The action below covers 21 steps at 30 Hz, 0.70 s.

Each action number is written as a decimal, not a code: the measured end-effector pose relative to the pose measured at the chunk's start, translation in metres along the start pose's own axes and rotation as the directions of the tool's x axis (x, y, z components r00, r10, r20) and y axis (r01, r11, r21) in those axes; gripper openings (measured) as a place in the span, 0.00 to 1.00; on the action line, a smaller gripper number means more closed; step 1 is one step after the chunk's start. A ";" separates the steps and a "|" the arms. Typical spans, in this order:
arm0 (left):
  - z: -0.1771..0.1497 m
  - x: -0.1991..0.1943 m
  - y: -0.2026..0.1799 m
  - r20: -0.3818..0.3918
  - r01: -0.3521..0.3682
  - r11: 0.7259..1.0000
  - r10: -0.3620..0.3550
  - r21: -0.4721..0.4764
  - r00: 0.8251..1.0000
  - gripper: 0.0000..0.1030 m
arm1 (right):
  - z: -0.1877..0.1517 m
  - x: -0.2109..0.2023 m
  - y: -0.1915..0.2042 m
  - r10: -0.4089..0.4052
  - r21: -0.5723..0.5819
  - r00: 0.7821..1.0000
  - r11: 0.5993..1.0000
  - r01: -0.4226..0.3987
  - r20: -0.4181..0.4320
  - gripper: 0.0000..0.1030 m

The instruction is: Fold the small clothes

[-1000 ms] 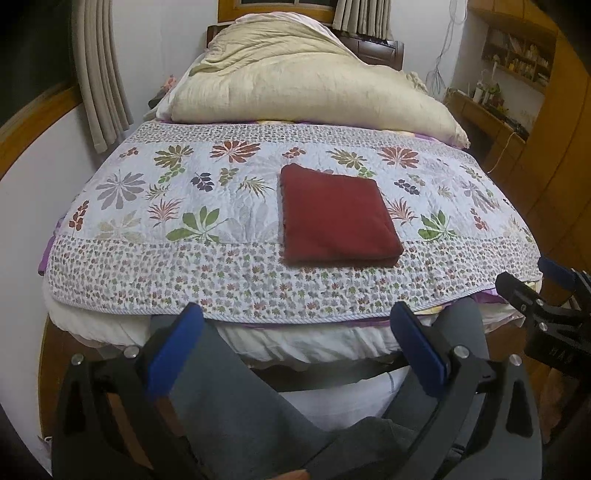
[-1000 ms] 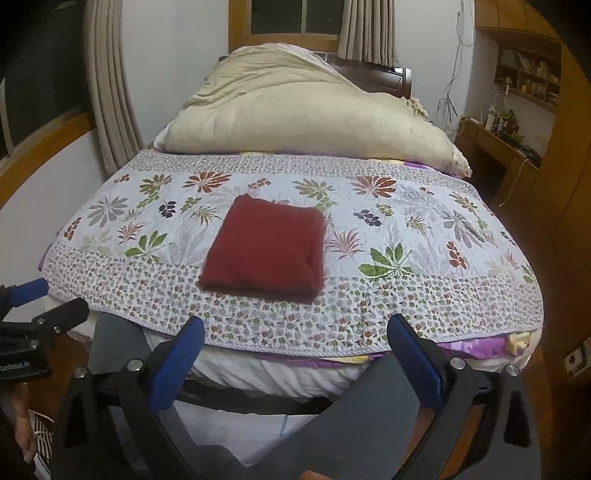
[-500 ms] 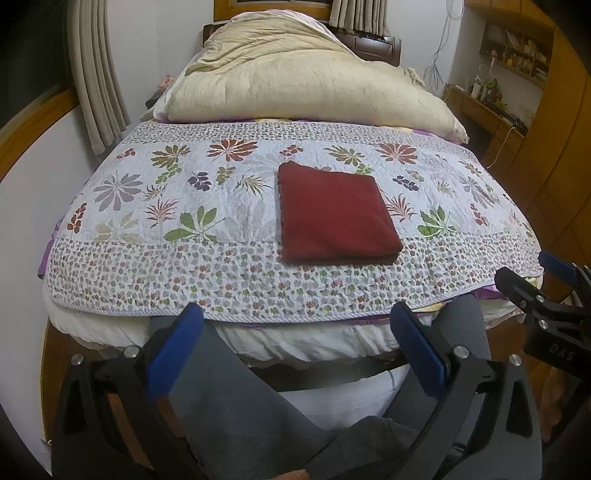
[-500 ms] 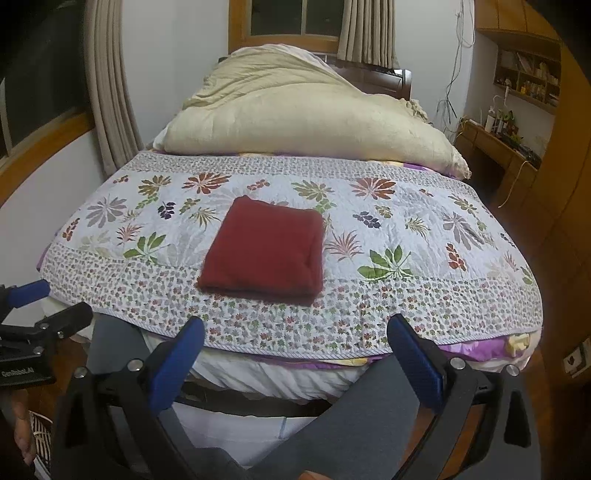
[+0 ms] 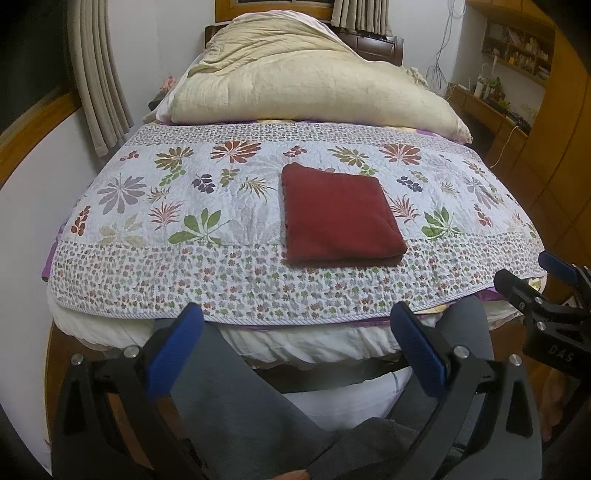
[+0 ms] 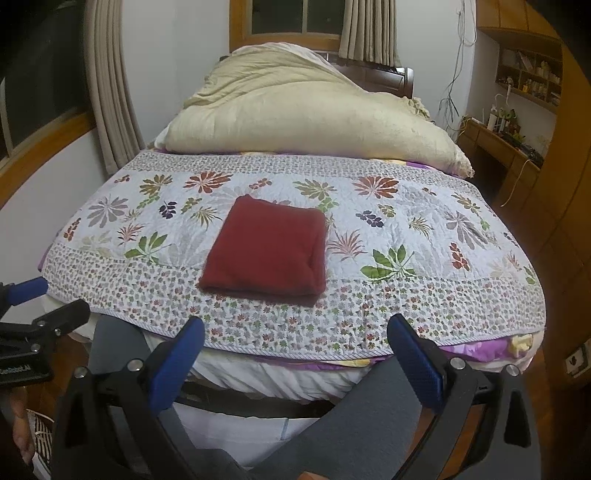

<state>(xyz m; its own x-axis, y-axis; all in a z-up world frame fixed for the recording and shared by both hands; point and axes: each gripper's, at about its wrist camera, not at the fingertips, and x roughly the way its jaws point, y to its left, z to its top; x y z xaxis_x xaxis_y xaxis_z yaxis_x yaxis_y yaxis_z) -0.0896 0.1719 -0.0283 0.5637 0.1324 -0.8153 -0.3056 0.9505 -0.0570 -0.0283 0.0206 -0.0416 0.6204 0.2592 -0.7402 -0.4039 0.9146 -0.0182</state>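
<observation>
Little changed over the last second: cloth [image 5: 340,216] folded square on quilt [image 5: 207,280] near its front edge, left gripper [image 5: 297,334] and right gripper [image 6: 295,338] wide, empty, held back; fold looks finished.

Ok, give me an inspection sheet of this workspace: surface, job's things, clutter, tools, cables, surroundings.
Surface: floral quilt spread flat over the bed.
Job's things: dark red cloth, folded into a neat rectangle, lying on the quilt near its front edge.
Clutter: bunched beige duvet at the head end.
Tools: left tool and right tool both open, empty, held off the bed's foot edge, apart from the cloth.
Cables: thin cords hanging on the far wall.
Surroundings: curtains, window, wooden shelves with small items.
</observation>
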 end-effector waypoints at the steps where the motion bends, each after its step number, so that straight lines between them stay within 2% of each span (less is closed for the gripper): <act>1: 0.001 0.001 0.001 -0.001 0.001 1.000 -0.001 0.001 1.000 0.97 | 0.000 0.001 -0.001 -0.001 0.000 1.000 1.000 0.001 0.000 0.96; 21: 0.004 0.005 0.004 -0.006 -0.004 1.000 0.004 0.009 1.000 0.97 | -0.002 0.006 0.000 -0.010 0.002 1.000 1.000 0.010 -0.003 0.96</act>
<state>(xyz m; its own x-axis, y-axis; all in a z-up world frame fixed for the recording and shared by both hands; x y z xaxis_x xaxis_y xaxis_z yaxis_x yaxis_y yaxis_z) -0.0853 0.1774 -0.0306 0.5580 0.1341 -0.8190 -0.3004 0.9526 -0.0487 -0.0259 0.0212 -0.0477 0.6223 0.2492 -0.7420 -0.3964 0.9178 -0.0242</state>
